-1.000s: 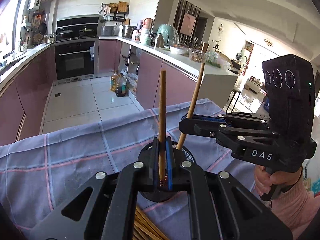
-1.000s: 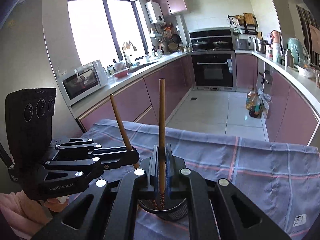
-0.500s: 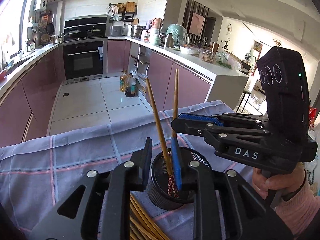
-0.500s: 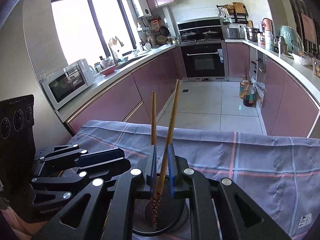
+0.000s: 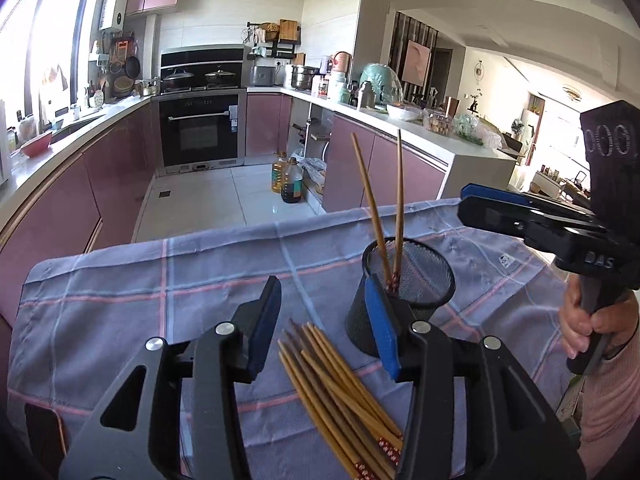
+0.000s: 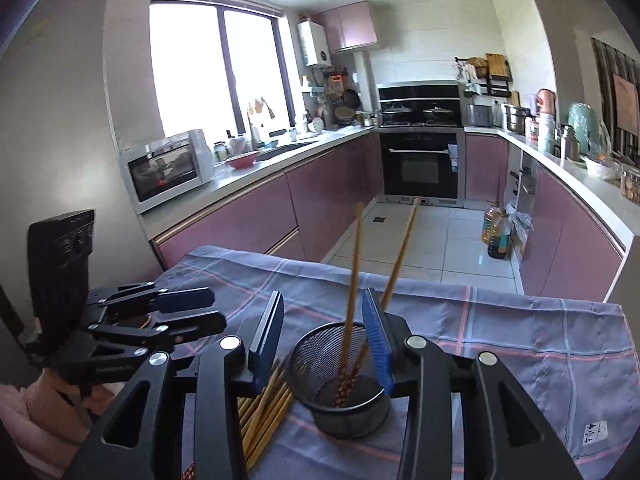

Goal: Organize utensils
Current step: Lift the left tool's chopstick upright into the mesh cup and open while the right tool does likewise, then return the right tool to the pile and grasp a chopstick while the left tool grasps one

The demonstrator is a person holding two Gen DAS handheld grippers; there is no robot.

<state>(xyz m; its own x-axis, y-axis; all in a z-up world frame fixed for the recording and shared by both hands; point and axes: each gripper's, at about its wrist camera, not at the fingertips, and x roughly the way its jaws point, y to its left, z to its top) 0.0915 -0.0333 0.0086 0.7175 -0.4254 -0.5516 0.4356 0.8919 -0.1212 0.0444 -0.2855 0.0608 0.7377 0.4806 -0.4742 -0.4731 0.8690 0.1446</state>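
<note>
Both your left gripper (image 5: pixel 326 320) and right gripper (image 6: pixel 324 330) hang released and empty, two chopsticks (image 5: pixel 386 216) lean in the mesh cup (image 5: pixel 404 296) mid-tablecloth (image 5: pixel 120 292), and the loose bundle (image 5: pixel 340 392) beside it waits for pickup.

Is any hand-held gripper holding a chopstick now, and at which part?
No. The left hand-held gripper and the right hand-held gripper are both open and empty; the two chopsticks stand free in the cup.

two chopsticks (image 5: pixel 376 216) in one holder (image 5: pixel 416 276)
</note>
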